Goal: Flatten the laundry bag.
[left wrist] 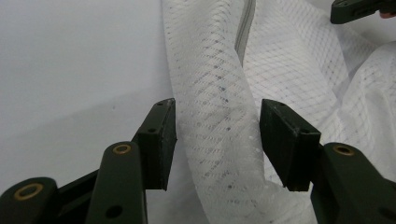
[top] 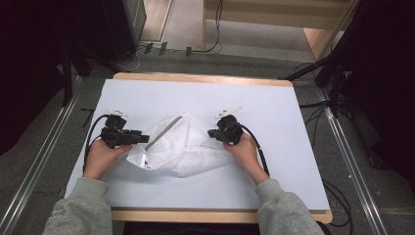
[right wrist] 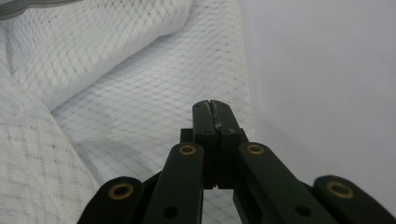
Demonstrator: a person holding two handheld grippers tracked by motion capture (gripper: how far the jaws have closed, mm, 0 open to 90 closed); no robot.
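From the high view, a white mesh garment (top: 178,144) lies crumpled near the middle of the white counter (top: 274,161), a little toward the near edge. The left gripper (top: 143,138) sits at the cloth's left border, its jaws pointing toward the counter's right edge, with the person's left hand (top: 100,156) wrapped around the body and the forearm coming in from the near left corner. The right gripper (top: 211,133) sits at the cloth's right border, pointing toward the left edge, with the right hand (top: 244,149) behind it. From up here the jaw gaps are too small to judge.

In the left gripper view, the left gripper (left wrist: 217,142) has its jaws standing well apart, with a rolled fold of the mesh garment (left wrist: 215,116) running up between them. The left pad sits right at the fold's edge and the right pad stands just clear of it, so the cloth is not pinched. A grey zipper strip (left wrist: 245,25) runs along the fold higher up, and the tip of the other gripper is cut off at the top right corner.

In the right gripper view, the right gripper (right wrist: 215,109) has its jaws pressed together, tips meeting. The mesh garment (right wrist: 116,84) spreads beneath and to the left of them; whether a thin layer is caught between the tips cannot be told. Bare counter (right wrist: 327,93) lies to the right.
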